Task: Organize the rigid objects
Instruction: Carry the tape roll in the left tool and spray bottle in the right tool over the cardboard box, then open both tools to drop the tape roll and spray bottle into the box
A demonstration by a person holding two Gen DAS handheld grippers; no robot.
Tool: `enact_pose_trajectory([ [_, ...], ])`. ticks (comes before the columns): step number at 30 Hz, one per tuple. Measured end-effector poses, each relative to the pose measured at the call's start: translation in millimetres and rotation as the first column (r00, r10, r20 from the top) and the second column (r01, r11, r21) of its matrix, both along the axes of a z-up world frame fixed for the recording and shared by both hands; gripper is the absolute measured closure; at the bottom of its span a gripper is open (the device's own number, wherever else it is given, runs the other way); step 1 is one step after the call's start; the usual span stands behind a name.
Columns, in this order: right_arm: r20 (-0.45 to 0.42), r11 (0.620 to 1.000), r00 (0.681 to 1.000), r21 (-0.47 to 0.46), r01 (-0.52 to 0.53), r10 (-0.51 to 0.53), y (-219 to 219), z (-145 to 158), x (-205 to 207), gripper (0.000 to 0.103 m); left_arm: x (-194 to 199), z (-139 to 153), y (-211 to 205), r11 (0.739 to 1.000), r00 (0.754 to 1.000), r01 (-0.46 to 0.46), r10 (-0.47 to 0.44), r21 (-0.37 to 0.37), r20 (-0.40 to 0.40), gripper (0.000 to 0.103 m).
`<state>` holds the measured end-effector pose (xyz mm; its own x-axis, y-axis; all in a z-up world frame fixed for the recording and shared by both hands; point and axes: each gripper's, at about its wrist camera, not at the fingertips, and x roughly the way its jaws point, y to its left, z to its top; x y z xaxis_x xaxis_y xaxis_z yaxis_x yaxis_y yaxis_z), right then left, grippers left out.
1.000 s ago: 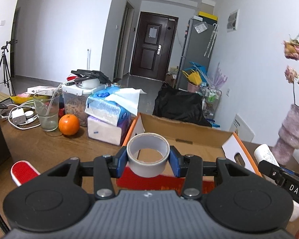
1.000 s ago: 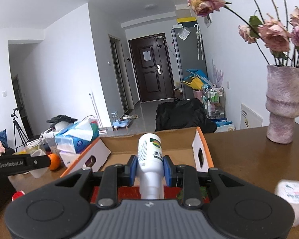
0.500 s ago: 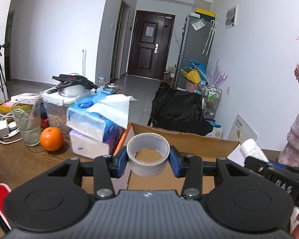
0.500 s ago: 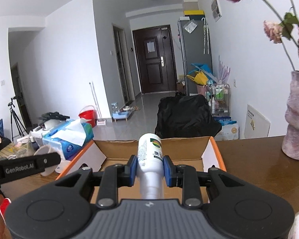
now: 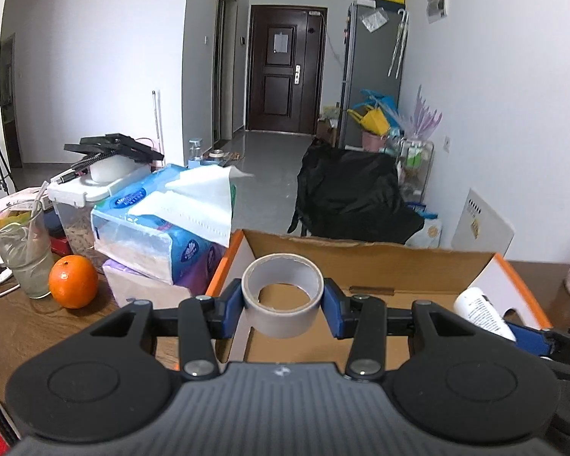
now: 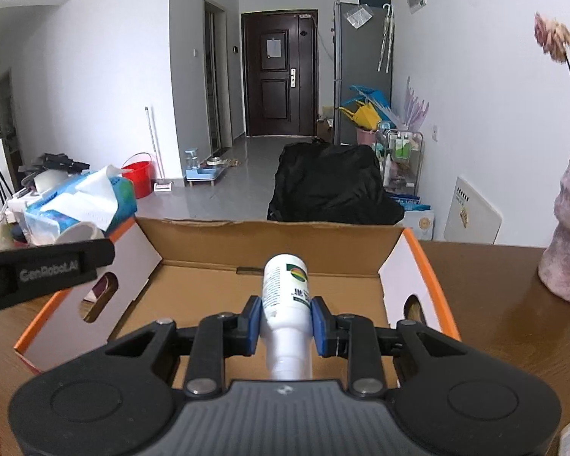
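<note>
Two items gripped: grey tape roll (image 5: 282,295), white bottle (image 6: 285,296).

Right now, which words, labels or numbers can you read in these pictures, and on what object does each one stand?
"GenRobot.AI": on the side of the left gripper.
White bottle label: too small to read.
Tissue pack print: blurred.
Paper on the door: unreadable.

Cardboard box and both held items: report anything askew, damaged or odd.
Nothing stands out. The grey tape roll sits squarely in the left gripper, the white plastic bottle in the right gripper, both over the open, intact cardboard box.
</note>
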<state>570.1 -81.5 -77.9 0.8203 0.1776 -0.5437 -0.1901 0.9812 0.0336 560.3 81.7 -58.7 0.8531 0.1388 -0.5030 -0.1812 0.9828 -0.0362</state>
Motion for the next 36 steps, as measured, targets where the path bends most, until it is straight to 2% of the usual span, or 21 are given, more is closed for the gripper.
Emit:
enact_pose_trajectory([
  [3, 0.000, 1.000, 1.000, 0.002, -0.005, 0.005, -1, -5, 1, 0.076, 6, -7, 0, 1.000, 1.000, 0.002, -0.002, 0.023, -0.014, 0.059],
  [17, -0.016, 1.000, 1.000, -0.007, -0.005, 0.005, -2, -20, 9, 0.076, 17, -21, 4, 1.000, 0.997, 0.002, -0.001, 0.018, -0.082, 0.056],
  [18, -0.021, 1.000, 1.000, -0.009, -0.005, 0.005, -3, -21, 9, 0.076, 17, -20, 6, 1.000, 0.996, 0.003, -0.002, 0.017, -0.084, 0.048],
  [19, -0.024, 1.000, 1.000, -0.012, 0.006, -0.006, -3, -21, 10, 0.076, 16, -20, 6, 1.000, 0.996, -0.001, 0.002, 0.019, -0.085, 0.028],
  [20, -0.022, 1.000, 1.000, -0.017, 0.013, -0.014, -4, -21, 10, 0.070, 15, -18, 7, 1.000, 0.997, -0.010, 0.012, 0.026, -0.079, 0.018],
  [21, -0.024, 1.000, 1.000, -0.020, 0.015, -0.016, -4, -20, 9, 0.054, 13, -17, 7, 0.999, 0.998, -0.022, 0.024, 0.036, -0.062, 0.003],
  [22, -0.020, 1.000, 1.000, -0.016, 0.021, -0.021, -5, -19, 10, 0.043, 9, -15, 7, 0.998, 0.999, -0.029, 0.031, 0.048, -0.035, 0.001],
  [23, -0.011, 0.999, 0.999, -0.013, 0.031, -0.031, -6, -18, 9, 0.022, 8, -13, 7, 0.998, 0.999, -0.028, 0.030, 0.054, -0.025, 0.001],
  [24, 0.006, 0.999, 0.999, -0.014, 0.043, -0.043, -7, -17, 7, 0.012, 7, -11, 7, 0.998, 0.999, -0.024, 0.026, 0.055, -0.023, 0.000],
  [30, 0.020, 0.998, 0.998, 0.011, 0.058, -0.059, -15, -15, 5, 0.006, 9, -9, 12, 0.999, 0.998, -0.038, 0.039, 0.021, -0.045, 0.000],
  [36, 0.017, 0.999, 0.999, 0.004, 0.051, -0.051, -14, -17, 5, 0.006, 7, -8, 13, 0.999, 0.998, -0.039, 0.039, 0.015, -0.047, 0.000],
])
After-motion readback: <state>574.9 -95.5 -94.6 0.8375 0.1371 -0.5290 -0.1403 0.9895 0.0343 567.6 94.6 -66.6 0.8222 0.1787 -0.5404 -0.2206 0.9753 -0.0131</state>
